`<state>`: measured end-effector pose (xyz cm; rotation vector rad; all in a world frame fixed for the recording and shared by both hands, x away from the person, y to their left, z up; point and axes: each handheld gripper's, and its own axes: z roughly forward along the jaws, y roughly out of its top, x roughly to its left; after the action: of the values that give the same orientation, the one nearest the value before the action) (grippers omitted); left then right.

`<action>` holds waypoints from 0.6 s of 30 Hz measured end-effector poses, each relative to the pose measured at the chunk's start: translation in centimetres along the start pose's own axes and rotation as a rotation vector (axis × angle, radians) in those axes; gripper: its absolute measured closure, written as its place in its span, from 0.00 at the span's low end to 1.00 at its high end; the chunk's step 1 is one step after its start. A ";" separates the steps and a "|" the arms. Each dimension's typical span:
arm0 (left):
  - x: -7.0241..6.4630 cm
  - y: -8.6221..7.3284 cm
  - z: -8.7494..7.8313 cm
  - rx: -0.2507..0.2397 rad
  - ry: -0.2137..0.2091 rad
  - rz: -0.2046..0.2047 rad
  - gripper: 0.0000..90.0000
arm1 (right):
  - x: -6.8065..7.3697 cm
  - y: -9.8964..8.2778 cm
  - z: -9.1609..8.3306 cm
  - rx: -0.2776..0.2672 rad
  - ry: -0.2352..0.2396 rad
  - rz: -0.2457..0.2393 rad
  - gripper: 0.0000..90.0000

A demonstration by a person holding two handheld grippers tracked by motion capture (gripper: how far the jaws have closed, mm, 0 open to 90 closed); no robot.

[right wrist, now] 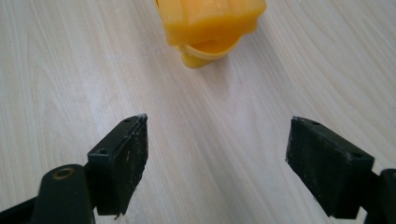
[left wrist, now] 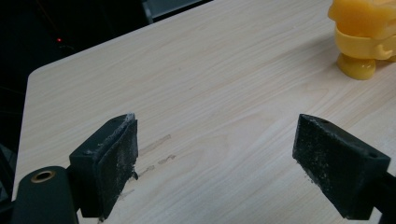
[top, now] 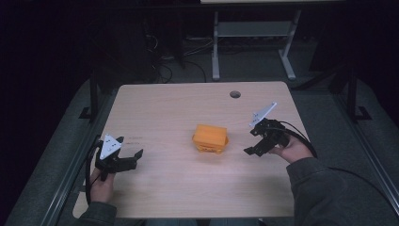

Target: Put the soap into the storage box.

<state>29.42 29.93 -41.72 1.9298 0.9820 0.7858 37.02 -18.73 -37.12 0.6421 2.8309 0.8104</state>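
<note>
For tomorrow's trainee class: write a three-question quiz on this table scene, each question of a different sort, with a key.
1. True or false: the left gripper is shut on the orange block.
2. What lies between the two grippers? A) a cup B) the orange block C) a cloth
3. Fill in: the right gripper has its jaws ____.

Key: 1 false, it is open and apart from the block; 2 B; 3 open.
</note>
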 end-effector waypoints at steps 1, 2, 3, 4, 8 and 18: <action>0.0 0.0 0.0 -0.002 0.000 -0.001 0.15 | 0.0 -0.3 -0.1 -0.003 -0.004 0.001 0.23; 0.0 0.0 -0.1 -0.001 -0.002 0.001 0.15 | 0.0 -0.4 -0.1 -0.005 -0.003 0.007 0.23; 0.0 0.0 0.0 0.000 -0.002 0.000 0.15 | 0.0 -0.6 -0.2 -0.003 -0.008 0.006 0.23; 0.0 0.0 0.0 0.001 -0.002 0.000 0.15 | 0.1 -0.9 -0.2 -0.004 -0.006 0.015 0.23; 0.0 0.0 0.0 0.001 -0.001 0.001 0.15 | 0.2 -1.6 -0.4 -0.004 -0.011 0.026 0.23; 0.0 0.0 0.0 0.003 -0.001 0.001 0.15 | 0.5 -3.7 -0.5 -0.024 -0.016 0.061 0.23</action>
<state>29.42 29.89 -41.75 1.9332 0.9814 0.7845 35.13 -21.57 -38.68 0.7313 2.7949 0.8438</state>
